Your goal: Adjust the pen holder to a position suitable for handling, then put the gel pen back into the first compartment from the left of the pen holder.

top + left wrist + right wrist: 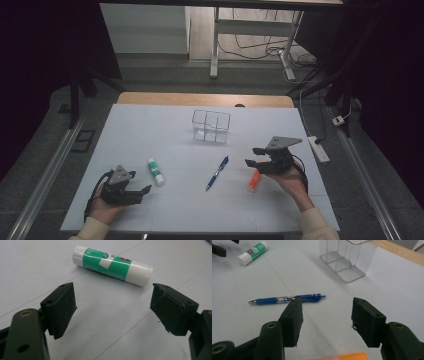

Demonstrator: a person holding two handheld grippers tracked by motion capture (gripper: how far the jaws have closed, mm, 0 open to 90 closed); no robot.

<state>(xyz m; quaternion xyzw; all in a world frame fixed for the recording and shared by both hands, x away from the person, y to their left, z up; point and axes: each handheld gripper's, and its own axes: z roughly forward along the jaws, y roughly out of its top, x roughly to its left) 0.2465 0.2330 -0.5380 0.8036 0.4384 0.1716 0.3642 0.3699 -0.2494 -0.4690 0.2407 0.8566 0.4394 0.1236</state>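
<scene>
Left gripper (141,192): fingers spread, empty, near glue stick (155,171) | right gripper (253,156): fingers spread, empty, above orange marker (254,181), beside pen (217,173)

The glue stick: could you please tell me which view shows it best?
The left gripper view: the glue stick lies large and close just beyond the open jaws, its green label clear. The high view shows it small, near the left gripper. The right gripper view shows it small, in the far corner.

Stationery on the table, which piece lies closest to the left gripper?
The glue stick, white with a green label; the blue pen and orange marker lie toward the right gripper.
</scene>
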